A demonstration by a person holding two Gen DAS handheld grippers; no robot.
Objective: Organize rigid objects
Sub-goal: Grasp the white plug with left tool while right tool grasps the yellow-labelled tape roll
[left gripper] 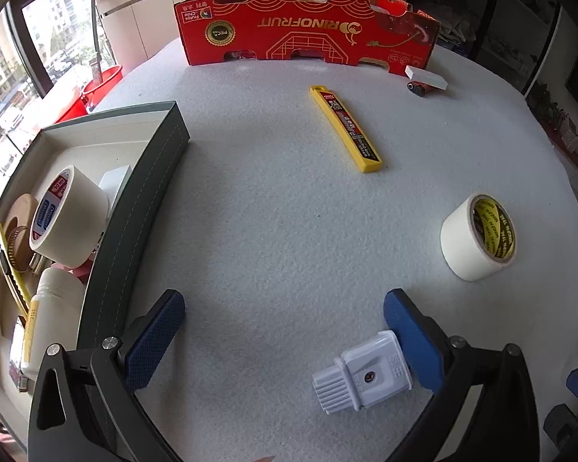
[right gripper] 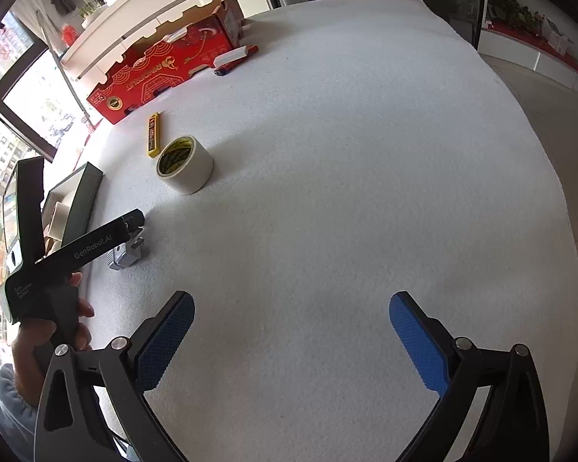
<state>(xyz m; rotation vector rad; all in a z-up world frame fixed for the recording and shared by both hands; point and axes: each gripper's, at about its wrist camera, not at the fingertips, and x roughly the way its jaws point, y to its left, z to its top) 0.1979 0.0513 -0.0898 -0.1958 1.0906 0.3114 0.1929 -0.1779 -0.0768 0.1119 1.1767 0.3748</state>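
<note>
In the left wrist view my left gripper [left gripper: 285, 308] is open and low over the white foam table. A white plastic plug [left gripper: 362, 373] lies between its fingers, right against the right blue pad [left gripper: 412, 342] and far from the left pad. A yellow blade case [left gripper: 346, 129] and a white tape roll [left gripper: 478, 236] lie further ahead. The grey open box [left gripper: 142, 208] on the left holds another tape roll [left gripper: 67, 215], a white bottle [left gripper: 54, 319] and a yellow cutter. My right gripper [right gripper: 291, 308] is open over bare foam, holding nothing. The right wrist view also shows the left gripper [right gripper: 96, 246], the plug [right gripper: 125, 256] and the tape roll [right gripper: 185, 163].
A red cardboard carton [left gripper: 308, 30] stands along the far edge. A white block [left gripper: 425, 77] and a red lighter [left gripper: 418, 87] lie beside its right end. A person's hand [right gripper: 38, 331] holds the left gripper's handle. Windows and a red bucket [left gripper: 104, 81] lie beyond the table's left edge.
</note>
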